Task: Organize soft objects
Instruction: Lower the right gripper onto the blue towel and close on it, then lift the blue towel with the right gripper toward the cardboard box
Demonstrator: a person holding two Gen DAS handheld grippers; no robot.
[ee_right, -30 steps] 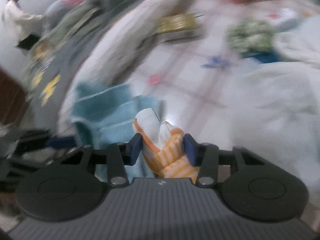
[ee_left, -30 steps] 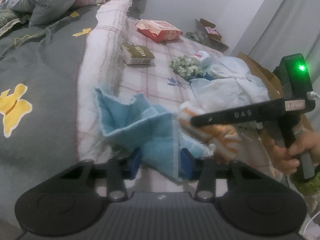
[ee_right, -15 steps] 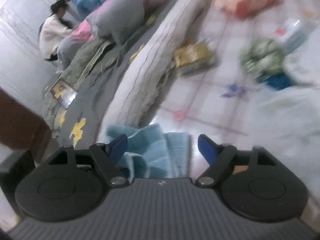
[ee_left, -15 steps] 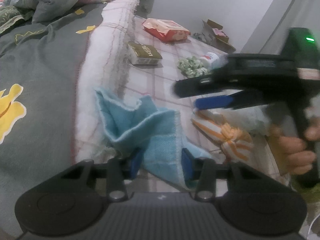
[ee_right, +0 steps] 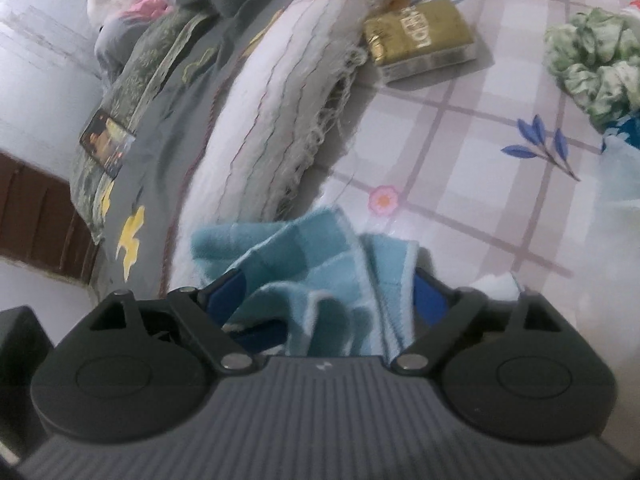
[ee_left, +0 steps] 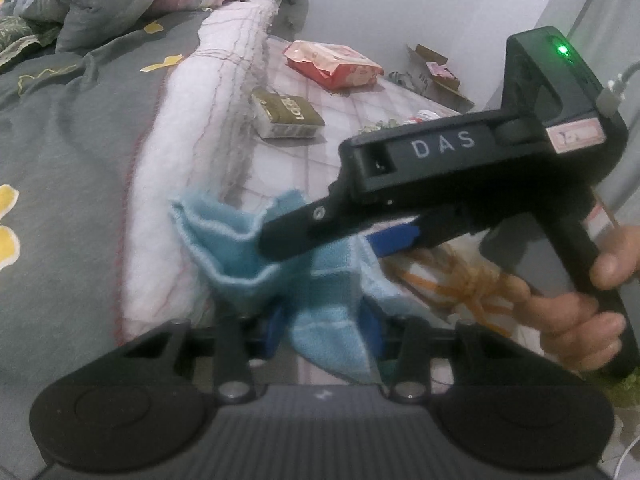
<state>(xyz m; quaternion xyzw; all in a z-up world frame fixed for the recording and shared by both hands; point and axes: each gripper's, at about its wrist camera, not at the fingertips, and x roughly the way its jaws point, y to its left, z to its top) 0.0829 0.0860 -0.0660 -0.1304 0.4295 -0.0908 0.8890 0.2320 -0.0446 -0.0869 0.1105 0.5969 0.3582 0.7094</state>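
Observation:
A crumpled light-blue towel [ee_left: 240, 256] lies on the checked sheet by the white fringed blanket. My left gripper [ee_left: 324, 328] is shut on its near fold, the jaws still closing slightly. My right gripper [ee_left: 320, 246], held by a hand [ee_left: 580, 312], reaches in from the right over the towel. In the right wrist view that gripper [ee_right: 326, 296] has wide jaws that are still opening. The blue towel [ee_right: 304, 256] bunches between them, and the pads do not press it. An orange-striped white cloth [ee_left: 452, 280] lies on the bed under the right gripper, with nothing holding it.
A gold-green packet [ee_right: 420, 36] and a red-pink packet [ee_left: 332, 62] lie farther up the sheet. A green-white ruffled cloth [ee_right: 592, 60] sits at the right above a white bag [ee_right: 620, 200]. The white fringed blanket [ee_left: 192, 132] and a grey duvet [ee_left: 60, 140] lie to the left.
My right gripper let go of the orange-striped cloth, opened wide and swung left over the blue towel. The left gripper kept its hold on the towel.

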